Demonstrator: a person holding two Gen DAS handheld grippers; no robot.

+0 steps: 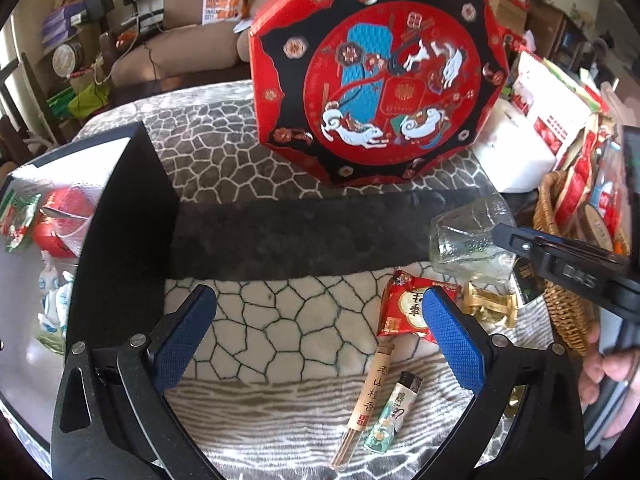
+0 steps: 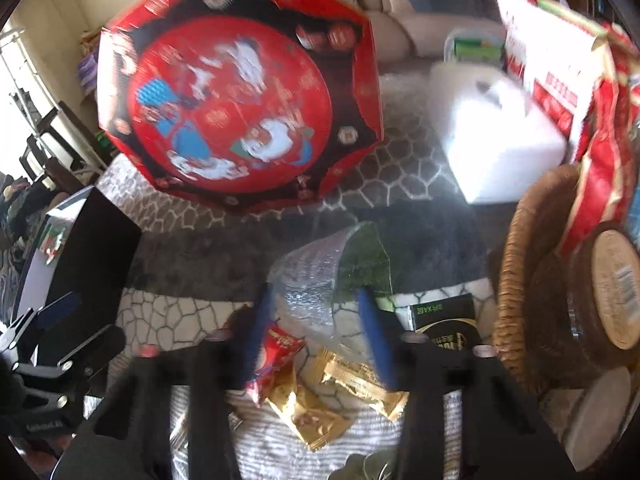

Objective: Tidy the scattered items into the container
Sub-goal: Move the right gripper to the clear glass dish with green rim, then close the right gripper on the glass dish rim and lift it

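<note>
Right gripper (image 2: 316,328) has its blue pads either side of a clear glass jar (image 2: 316,280), narrowed onto it. The right wrist view is blurred, so firm contact can't be confirmed; from the left wrist view the gripper reaches the jar's side and looks clamped on it. Left gripper (image 1: 316,332) is spread wide and holds nothing, hovering over the patterned blanket (image 1: 272,320).

Handling, judged: the jar is rigid, smooth and likely slippery, heavier than the rest, and breakable. Take it across the body with both pads flat on the walls, not by the rim. The packets are light, soft and crinkly, so pinch an edge or the flat middle. The lighter and the chopstick sleeve are stiff and thin; grip across the narrow side.

Places: jar between the right gripper's pads. Red snack packet (image 1: 404,312) right beside the left gripper's right pad, partly behind it. Gold packets (image 2: 328,392) just below the right gripper's pads. Lighter (image 1: 394,412) and chopstick sleeve (image 1: 368,396) lie side by side, below and between the left gripper's pads. Black box (image 1: 100,248), open, at the left gripper's left side, already holding some items.

Count: one jar, one red packet, two gold packets as far as visible, one lighter, one chopstick sleeve, one dark packet (image 2: 444,324) right of the right gripper, one black box.
</note>
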